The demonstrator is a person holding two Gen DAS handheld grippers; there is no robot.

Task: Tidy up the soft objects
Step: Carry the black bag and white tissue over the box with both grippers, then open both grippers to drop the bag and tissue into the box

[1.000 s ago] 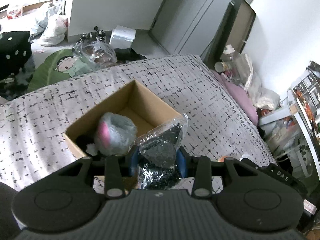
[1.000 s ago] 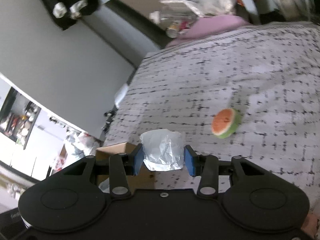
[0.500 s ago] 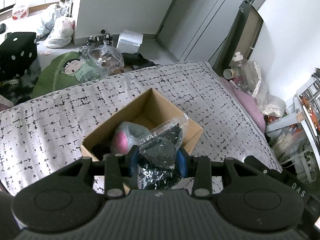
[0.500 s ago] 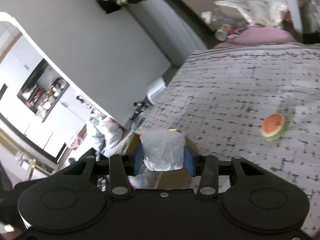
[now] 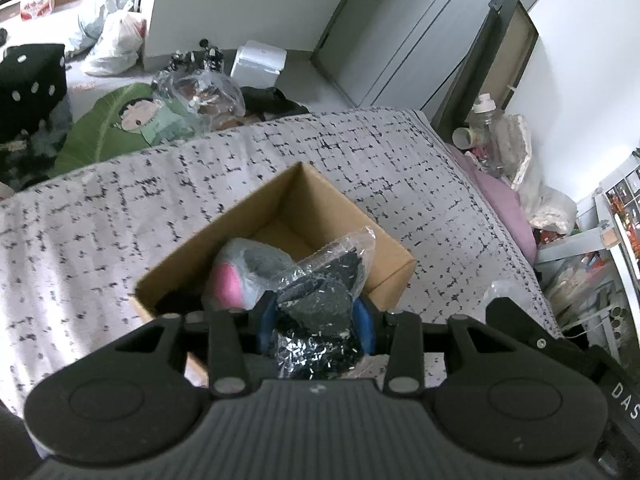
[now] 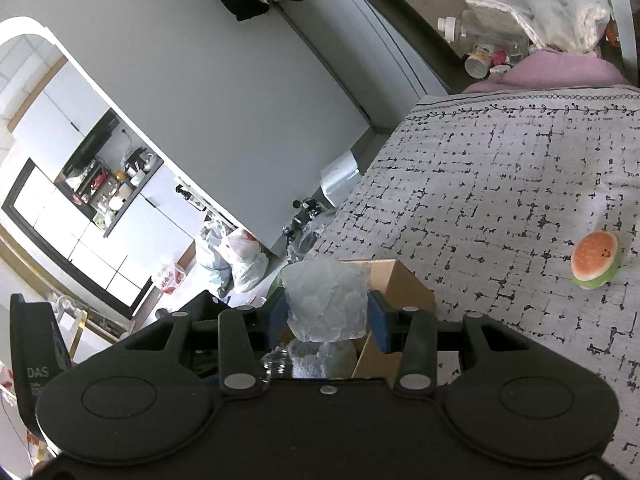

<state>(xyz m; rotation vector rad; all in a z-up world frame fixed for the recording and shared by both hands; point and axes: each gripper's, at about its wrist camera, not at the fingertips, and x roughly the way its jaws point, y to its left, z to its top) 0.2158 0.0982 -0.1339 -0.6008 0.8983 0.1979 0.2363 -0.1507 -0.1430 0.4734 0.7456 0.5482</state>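
An open cardboard box (image 5: 392, 254) stands on the grey patterned bedspread (image 5: 100, 220). Inside it lies a grey and pink plush (image 5: 248, 268). My left gripper (image 5: 316, 320) is shut on a clear bag of dark sparkly fabric (image 5: 320, 296), which hangs over the box's near side. In the right wrist view my right gripper (image 6: 328, 314) is shut on a crumpled translucent white bag (image 6: 326, 300), just above the same box (image 6: 400, 280). A small burger-shaped plush (image 6: 594, 258) lies on the bedspread to the right.
Beyond the bed's far edge the floor holds a green cartoon cushion (image 5: 120, 124), a black dice cushion (image 5: 30, 80), plastic bags (image 5: 114, 40) and a white box (image 5: 258, 62). A pink pillow (image 5: 504, 204) and bottles crowd the bed's right side.
The left gripper has drifted with its bag, so the box now sits more central and lower in view. The right gripper has swung left and rolled; the box has come in under its bag.
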